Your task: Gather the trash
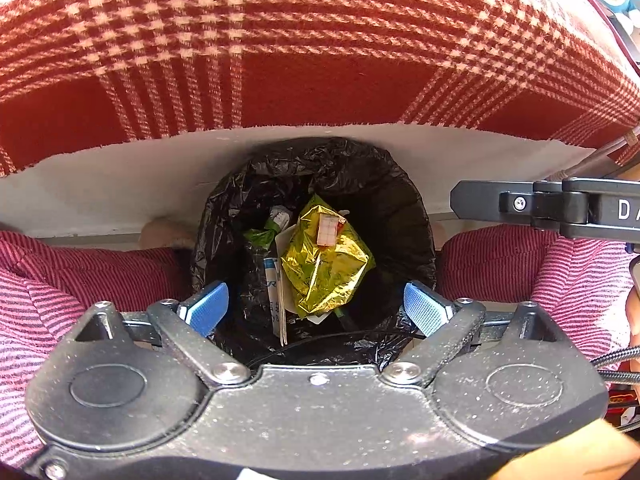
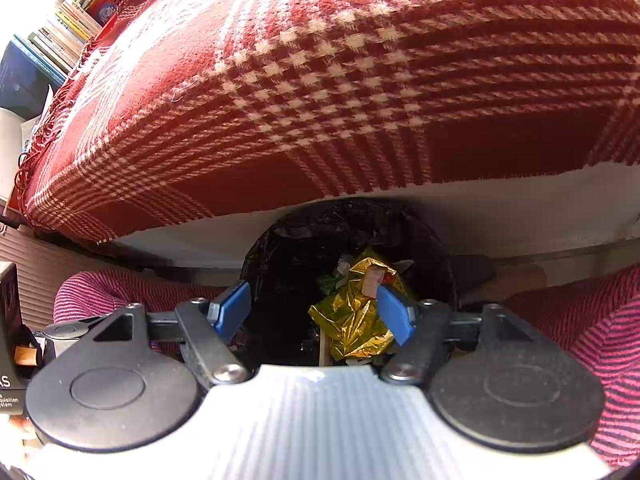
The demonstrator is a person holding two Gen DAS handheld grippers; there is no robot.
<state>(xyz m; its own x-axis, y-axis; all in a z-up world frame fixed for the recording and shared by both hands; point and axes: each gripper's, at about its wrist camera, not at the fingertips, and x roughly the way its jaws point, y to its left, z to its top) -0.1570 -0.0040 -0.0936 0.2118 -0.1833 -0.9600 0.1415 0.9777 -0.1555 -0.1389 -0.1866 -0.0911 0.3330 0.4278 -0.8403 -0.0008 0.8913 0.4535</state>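
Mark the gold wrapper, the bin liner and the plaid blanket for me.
gold wrapper [image 1: 326, 268]: left wrist view, middle of the crumpled foil.
bin liner [image 1: 384, 184]: left wrist view, far right inner wall.
plaid blanket [image 2: 320, 80]: right wrist view, middle of the checked top.

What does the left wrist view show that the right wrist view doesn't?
Left wrist only: a blue-and-white wrapper beside the gold foil wrapper, and the right gripper's finger entering from the right. Right wrist only: stacked books at upper left. Both: the black-lined bin, the gold foil wrapper lying inside it, the red plaid blanket, and open, empty left gripper and right gripper.
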